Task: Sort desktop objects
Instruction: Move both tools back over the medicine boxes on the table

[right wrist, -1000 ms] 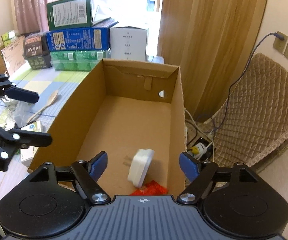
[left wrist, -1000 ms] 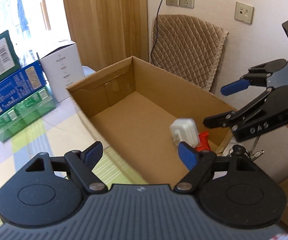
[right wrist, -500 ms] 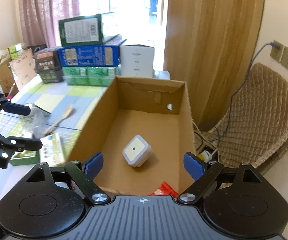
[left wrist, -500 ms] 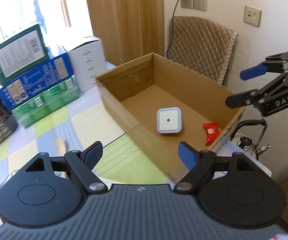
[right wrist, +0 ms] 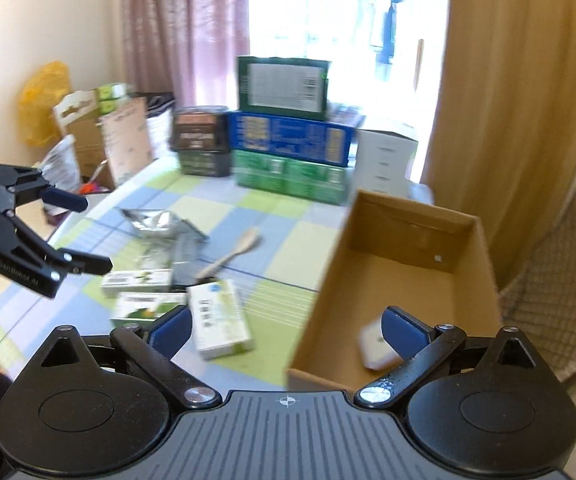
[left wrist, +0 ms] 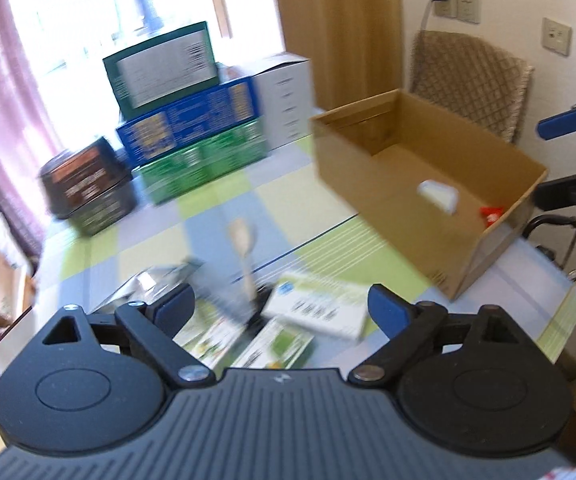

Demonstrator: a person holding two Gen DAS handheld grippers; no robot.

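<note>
An open cardboard box point(left wrist: 440, 232) point(right wrist: 372, 276) stands at the table's right end. Inside lie a white plug-in night light point(left wrist: 439, 197) point(right wrist: 376, 346) and a red packet point(left wrist: 492, 214). On the checked tablecloth lie a wooden spoon point(left wrist: 244, 248) point(right wrist: 231, 254), a white-green carton point(left wrist: 320, 308) point(right wrist: 219, 318), two green-white small cartons point(right wrist: 137, 280), a silver foil bag point(right wrist: 153, 222) and a grey flat item point(right wrist: 183, 258). My left gripper point(left wrist: 281, 306) is open and empty above these items. My right gripper point(right wrist: 285, 326) is open and empty near the box's front corner.
Stacked green, blue and dark boxes point(left wrist: 191, 128) point(right wrist: 288, 148) and a white box point(left wrist: 283, 100) stand along the table's far edge. A quilted chair point(left wrist: 472, 76) stands behind the cardboard box. Bags and cartons point(right wrist: 79, 136) sit beyond the table's left side.
The night light dropped from the right gripper and now lies in the box. Both grippers pulled back and swung left toward the loose items on the table.
</note>
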